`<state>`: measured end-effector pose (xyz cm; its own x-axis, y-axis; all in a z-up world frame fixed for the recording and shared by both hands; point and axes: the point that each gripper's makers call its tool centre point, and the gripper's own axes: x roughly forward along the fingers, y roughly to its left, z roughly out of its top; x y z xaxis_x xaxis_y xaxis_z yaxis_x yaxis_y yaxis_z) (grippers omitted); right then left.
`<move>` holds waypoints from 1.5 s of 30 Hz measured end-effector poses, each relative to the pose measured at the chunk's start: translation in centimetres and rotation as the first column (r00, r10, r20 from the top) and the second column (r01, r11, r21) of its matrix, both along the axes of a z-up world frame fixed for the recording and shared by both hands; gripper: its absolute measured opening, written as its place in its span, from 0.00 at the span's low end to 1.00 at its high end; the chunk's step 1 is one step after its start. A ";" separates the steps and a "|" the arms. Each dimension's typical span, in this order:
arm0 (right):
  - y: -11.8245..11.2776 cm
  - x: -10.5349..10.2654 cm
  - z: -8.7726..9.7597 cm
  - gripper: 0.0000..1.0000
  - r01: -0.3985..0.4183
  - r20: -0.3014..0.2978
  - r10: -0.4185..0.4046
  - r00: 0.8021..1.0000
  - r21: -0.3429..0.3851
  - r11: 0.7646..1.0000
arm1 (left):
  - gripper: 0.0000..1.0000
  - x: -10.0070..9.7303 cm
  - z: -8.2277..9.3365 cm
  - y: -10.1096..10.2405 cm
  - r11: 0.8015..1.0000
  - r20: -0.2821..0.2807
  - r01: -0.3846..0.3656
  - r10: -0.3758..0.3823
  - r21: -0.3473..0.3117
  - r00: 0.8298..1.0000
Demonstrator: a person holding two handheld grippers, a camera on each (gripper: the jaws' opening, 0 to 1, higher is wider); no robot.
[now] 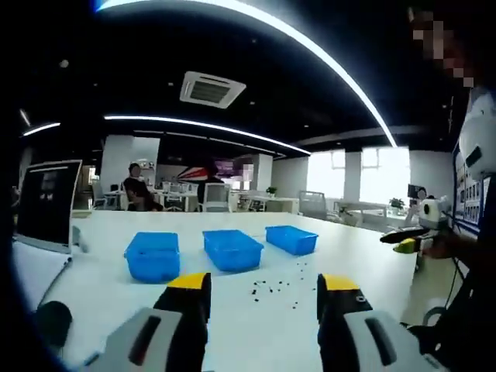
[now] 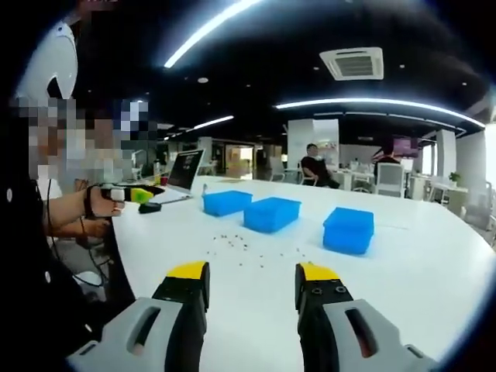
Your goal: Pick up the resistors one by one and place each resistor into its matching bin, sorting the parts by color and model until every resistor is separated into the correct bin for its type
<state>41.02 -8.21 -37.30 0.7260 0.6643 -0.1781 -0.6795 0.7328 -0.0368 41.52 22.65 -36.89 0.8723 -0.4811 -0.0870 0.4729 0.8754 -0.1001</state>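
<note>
Three blue bins stand in a row on the white table (image 1: 101, 294): left bin (image 1: 153, 256), middle bin (image 1: 232, 249), right bin (image 1: 291, 239). Small dark resistors (image 1: 275, 287) lie scattered in front of them. My left gripper (image 1: 263, 288) hovers over the near table, open and empty, short of the resistors. In the right gripper view the bins (image 2: 271, 213) sit beyond the resistors (image 2: 248, 246), and my right gripper (image 2: 252, 273) is open with nothing between its jaws. Each gripper appears in the other's view, held by a hand: right gripper (image 1: 403, 240), left gripper (image 2: 139, 194).
A laptop (image 1: 48, 203) stands at the table's left end with a dark mouse (image 2: 149, 207) beside it. The person holding the grippers stands at the table edge (image 2: 46, 232). People sit at desks (image 1: 138, 190) far behind.
</note>
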 end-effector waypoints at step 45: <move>-3.3 -2.1 -1.9 0.45 0.068 -0.044 -0.067 0.997 0.012 0.998 | 0.32 12.1 -7.2 -15.2 0.526 -0.536 0.649 -0.373 0.550 0.757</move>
